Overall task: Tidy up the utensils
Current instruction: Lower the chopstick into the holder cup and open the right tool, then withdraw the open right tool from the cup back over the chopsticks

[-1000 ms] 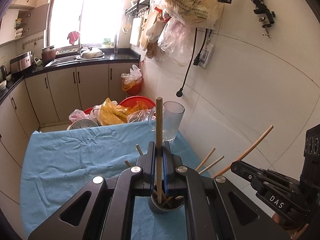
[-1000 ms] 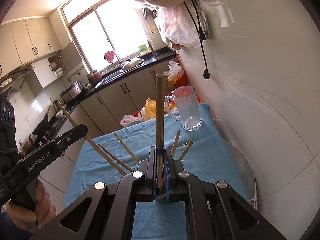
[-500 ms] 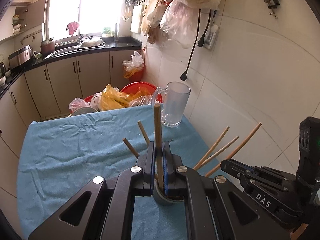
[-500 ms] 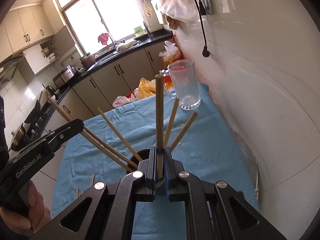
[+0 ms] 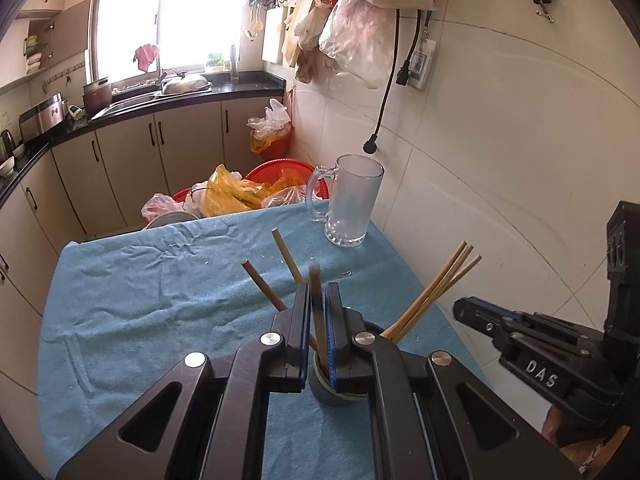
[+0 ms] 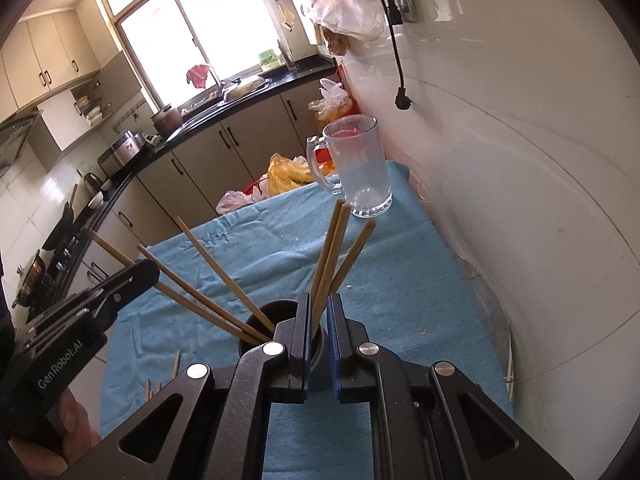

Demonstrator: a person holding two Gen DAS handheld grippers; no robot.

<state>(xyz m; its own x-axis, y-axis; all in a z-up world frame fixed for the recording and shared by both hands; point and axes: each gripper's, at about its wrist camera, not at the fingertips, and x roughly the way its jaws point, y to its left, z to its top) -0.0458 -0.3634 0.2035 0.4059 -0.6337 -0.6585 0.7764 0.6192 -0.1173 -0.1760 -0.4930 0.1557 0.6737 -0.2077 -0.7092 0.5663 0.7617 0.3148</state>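
Left tongs (image 5: 318, 292): clenched on one wooden chopstick (image 5: 315, 280), pads pressing both sides of the shaft.
Right tongs (image 6: 319, 300): clenched too, pads close about a second chopstick (image 6: 330, 256) that leans a little to the right in the gap.
Dark holder cup (image 5: 336, 394): directly beneath and just beyond the left fingertips; likewise directly beneath the right fingertips in the right wrist view, rim partly hidden by both sets of jaws.
Long axis of the held sticks: near upright, running from between the pads down into the cup mouth; lower ends hidden behind the jaws, so depth inside impossible to tell.
Deciding relation: cup mouth straight below each grip, sticks already lined up with it, so likely only a release needed, no sideways travel.
Nearer hand: neither clearly; both tongs crowd the same rim, the right ones just to the right of the left ones.
Sticks already standing: a fan of three (image 5: 432, 292) leaning away right of the left tongs, two more (image 5: 262, 288) leaning away left.
Risk, as a judgement: held sticks knocking the leaning ones, or the two sets of tongs touching over the narrow mouth.
Loose sticks (image 6: 175, 364): flat on the blue cloth (image 5: 140, 280), left of the right tongs, beside the cup.
Glass mug (image 5: 354, 200): well ahead of both tongs, empty, upright.
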